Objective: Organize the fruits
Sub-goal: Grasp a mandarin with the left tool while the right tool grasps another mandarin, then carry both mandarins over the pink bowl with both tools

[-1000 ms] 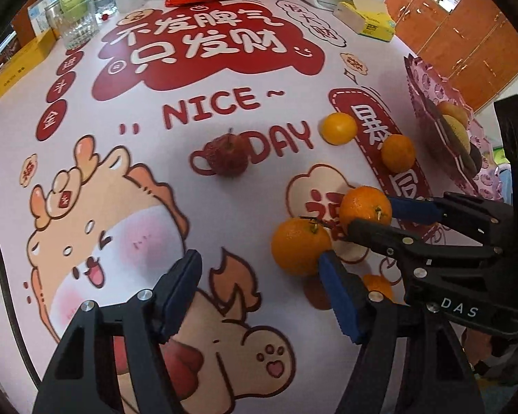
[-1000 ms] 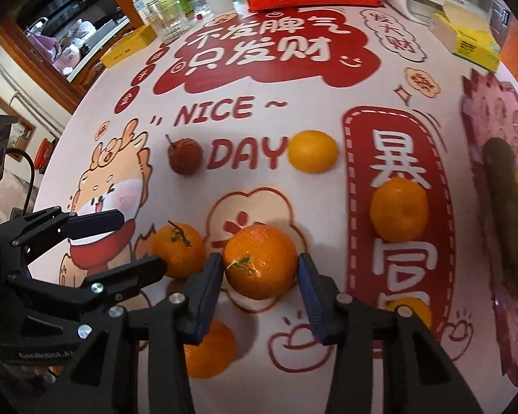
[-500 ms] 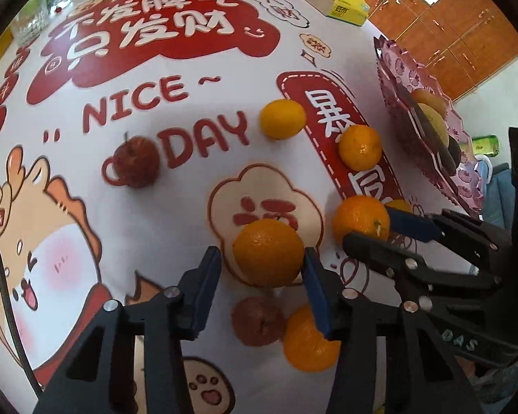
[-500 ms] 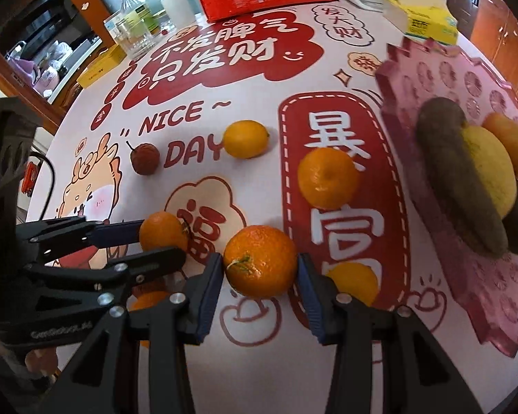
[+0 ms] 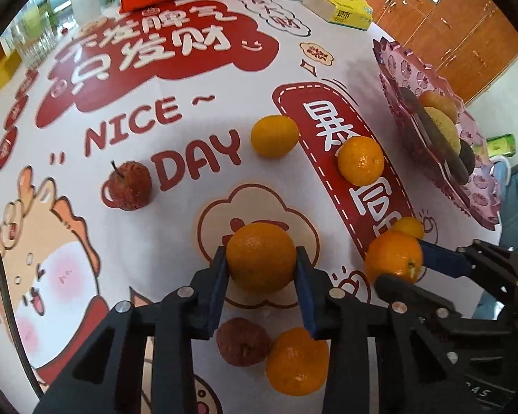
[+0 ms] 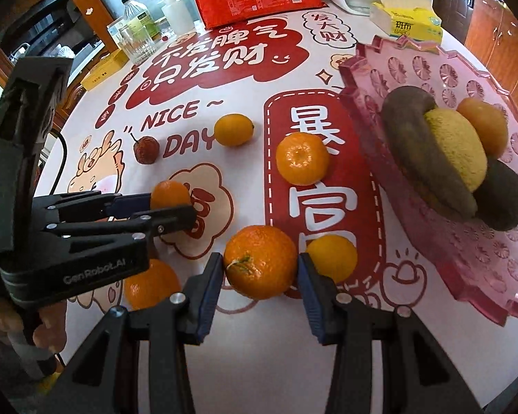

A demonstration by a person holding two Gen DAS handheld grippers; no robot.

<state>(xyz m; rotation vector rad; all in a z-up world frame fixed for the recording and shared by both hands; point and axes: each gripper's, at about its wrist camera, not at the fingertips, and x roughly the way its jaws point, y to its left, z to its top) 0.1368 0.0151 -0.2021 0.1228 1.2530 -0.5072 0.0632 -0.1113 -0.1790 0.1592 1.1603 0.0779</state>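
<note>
The left tool [image 5: 261,269] is closed on an orange [image 5: 261,258], both pads touching it. The right tool [image 6: 260,274] grips another orange [image 6: 260,261] the same way; the pink fruit tray [image 6: 473,252] is to its right on the worktop [image 6: 328,352].

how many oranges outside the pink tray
6 oranges: one in the left gripper, one in the right gripper, one beside DAY, one on the red banner, a yellower one by the right gripper, one under the left gripper.

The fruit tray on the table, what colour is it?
The fruit tray is see-through pink with little round flower patterns. The right wrist view shows it best.
</note>
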